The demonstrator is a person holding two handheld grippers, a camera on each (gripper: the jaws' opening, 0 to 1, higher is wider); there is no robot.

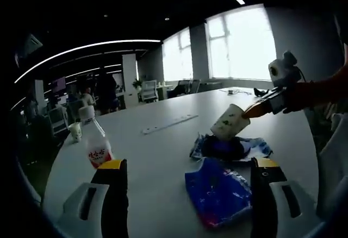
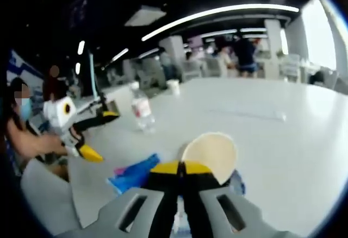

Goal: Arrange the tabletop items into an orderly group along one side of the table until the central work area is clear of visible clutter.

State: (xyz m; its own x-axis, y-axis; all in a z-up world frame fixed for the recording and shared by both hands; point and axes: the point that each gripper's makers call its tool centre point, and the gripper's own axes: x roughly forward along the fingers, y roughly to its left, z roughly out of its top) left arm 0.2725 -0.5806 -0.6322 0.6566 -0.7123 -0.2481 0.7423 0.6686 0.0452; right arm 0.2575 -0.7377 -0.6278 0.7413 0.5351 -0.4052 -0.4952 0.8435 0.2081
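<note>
Two tongs working: my right tongs (image 2: 182,168) pinch the paper cup (image 1: 229,121) by its rim, lifted above the blue wrappers (image 1: 217,192); left tongs (image 1: 187,173) spread wide. I'd carry it level toward the bottle (image 1: 97,143) at ten o'clock on the tabletop (image 1: 179,135).

Your paper cup (image 1: 229,121) is white with small dark specks, tilted mouth-up-left and lifted off the white table (image 1: 163,156), pinched at its rim. From the right gripper view you look into its pale, empty mouth (image 2: 210,152). Below it lies a crumpled blue wrapper (image 1: 231,147), and nearer you a flat blue bag (image 1: 217,192). Well to the left stands your clear bottle (image 1: 96,140) with a red label, upright; beyond it, a small white cup (image 1: 75,131)
</note>
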